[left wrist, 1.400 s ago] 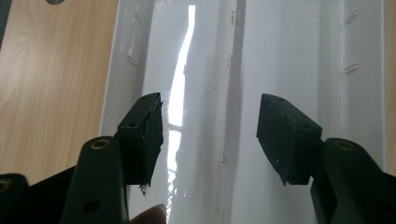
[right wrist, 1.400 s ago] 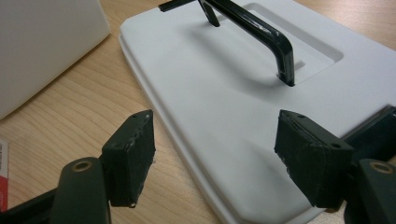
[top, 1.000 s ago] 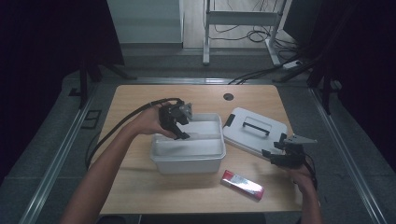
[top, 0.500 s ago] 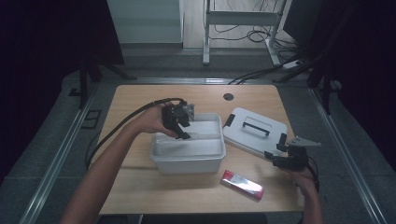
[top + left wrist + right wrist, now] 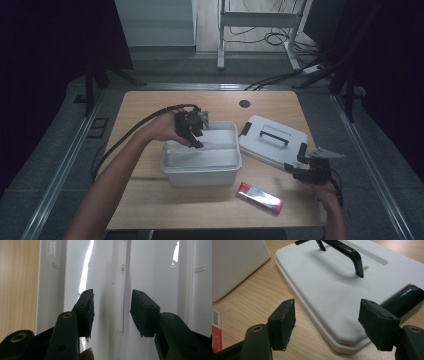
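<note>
The left gripper (image 5: 195, 136) is hanging over the white storage bin (image 5: 200, 172), jaws spread; the right gripper (image 5: 325, 322) – jaws also spread (nothing gripped) – is facing the bin lid (image 5: 342, 300).

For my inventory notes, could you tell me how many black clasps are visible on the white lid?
2: one clasp at the lid's left end near the box, another at its right end by the right gripper.
</note>
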`<action>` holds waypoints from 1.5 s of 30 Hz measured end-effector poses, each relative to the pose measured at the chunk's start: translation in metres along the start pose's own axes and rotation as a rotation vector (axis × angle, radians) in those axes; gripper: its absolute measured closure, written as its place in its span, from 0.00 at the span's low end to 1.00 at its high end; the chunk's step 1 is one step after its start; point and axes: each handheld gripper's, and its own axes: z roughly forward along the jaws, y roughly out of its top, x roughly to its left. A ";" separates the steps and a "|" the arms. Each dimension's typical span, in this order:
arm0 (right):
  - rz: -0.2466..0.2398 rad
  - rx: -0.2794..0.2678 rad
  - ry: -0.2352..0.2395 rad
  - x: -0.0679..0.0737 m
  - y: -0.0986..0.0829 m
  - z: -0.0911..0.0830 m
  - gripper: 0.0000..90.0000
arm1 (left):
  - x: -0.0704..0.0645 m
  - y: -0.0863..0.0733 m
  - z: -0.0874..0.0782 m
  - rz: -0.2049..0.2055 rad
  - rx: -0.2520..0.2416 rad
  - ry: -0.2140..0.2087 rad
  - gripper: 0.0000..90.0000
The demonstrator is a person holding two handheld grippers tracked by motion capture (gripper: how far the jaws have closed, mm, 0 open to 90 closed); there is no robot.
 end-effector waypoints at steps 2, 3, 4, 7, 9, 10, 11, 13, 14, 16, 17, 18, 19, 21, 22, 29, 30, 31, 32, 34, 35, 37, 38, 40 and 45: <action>0.001 -0.001 0.000 0.000 0.000 0.000 0.33 | 0.000 0.002 0.001 0.007 0.015 -0.003 0.61; 0.002 -0.001 0.000 0.000 0.000 0.000 0.33 | 0.000 0.003 0.001 0.009 0.019 -0.007 0.62; 0.002 -0.001 0.000 0.000 0.000 0.000 0.33 | -0.001 0.004 0.001 0.013 0.021 -0.008 0.63; 0.002 -0.001 -0.001 -0.001 0.000 0.000 0.33 | -0.001 0.005 0.001 0.012 0.021 -0.012 0.66; 0.005 -0.002 -0.002 -0.001 -0.001 -0.001 0.33 | 0.000 0.005 0.002 0.013 0.027 -0.014 0.67; 0.006 -0.003 -0.002 -0.002 -0.001 -0.001 0.33 | 0.000 0.005 0.003 0.017 0.035 -0.014 0.68; 0.006 -0.003 -0.002 -0.002 -0.001 -0.001 0.33 | 0.000 0.005 0.004 0.016 0.040 -0.015 0.68; 0.005 -0.004 -0.002 -0.002 -0.001 -0.001 0.33 | 0.000 0.006 0.006 0.019 0.045 -0.017 0.69; 0.006 -0.002 -0.002 -0.002 -0.001 -0.001 0.33 | 0.000 0.006 0.006 0.019 0.045 -0.018 0.69; 0.007 -0.001 -0.002 -0.002 -0.001 -0.001 0.33 | 0.000 0.006 0.007 0.018 0.047 -0.023 0.70; 0.008 -0.001 -0.001 -0.002 -0.001 -0.001 0.33 | 0.000 0.006 0.007 0.018 0.048 -0.024 0.71; 0.008 -0.001 -0.002 -0.002 -0.001 -0.001 0.33 | 0.000 0.006 0.008 0.019 0.051 -0.024 0.71; 0.009 -0.001 -0.002 -0.002 -0.001 -0.001 0.33 | 0.000 0.006 0.008 0.019 0.053 -0.024 0.71; 0.009 -0.001 -0.002 -0.002 -0.001 -0.001 0.33 | 0.000 0.007 0.009 0.020 0.055 -0.027 0.72; 0.009 -0.001 -0.002 -0.002 -0.001 -0.001 0.33 | 0.000 0.007 0.009 0.022 0.056 -0.029 0.73; 0.011 -0.002 -0.003 -0.003 -0.001 -0.002 0.33 | 0.000 0.008 0.012 0.018 0.057 -0.041 0.77; 0.012 -0.002 -0.004 -0.003 -0.001 -0.002 0.33 | 0.000 0.008 0.012 0.019 0.059 -0.044 0.78; 0.012 -0.001 -0.004 -0.003 -0.002 -0.002 0.33 | 0.000 0.008 0.012 0.022 0.061 -0.046 0.79; 0.011 -0.001 -0.004 -0.003 -0.002 -0.002 0.33 | 0.000 0.008 0.013 0.023 0.064 -0.052 0.81; 0.012 -0.001 -0.004 -0.003 -0.002 -0.002 0.33 | 0.000 0.008 0.013 0.023 0.068 -0.055 0.83; 0.012 -0.001 -0.004 -0.004 -0.002 -0.002 0.33 | 0.000 0.008 0.013 0.024 0.072 -0.060 0.85; 0.013 -0.001 -0.005 -0.004 -0.002 -0.002 0.33 | 0.000 0.007 0.014 0.023 0.074 -0.063 0.87; 0.014 -0.003 -0.007 -0.004 -0.002 -0.002 0.33 | 0.000 0.007 0.015 0.024 0.080 -0.069 0.88; 0.014 -0.003 -0.007 -0.004 -0.002 -0.002 0.33 | 0.000 0.007 0.015 0.024 0.081 -0.071 0.89; 0.015 -0.003 -0.009 -0.004 -0.002 -0.002 0.33 | 0.001 0.008 0.016 0.021 0.084 -0.079 0.91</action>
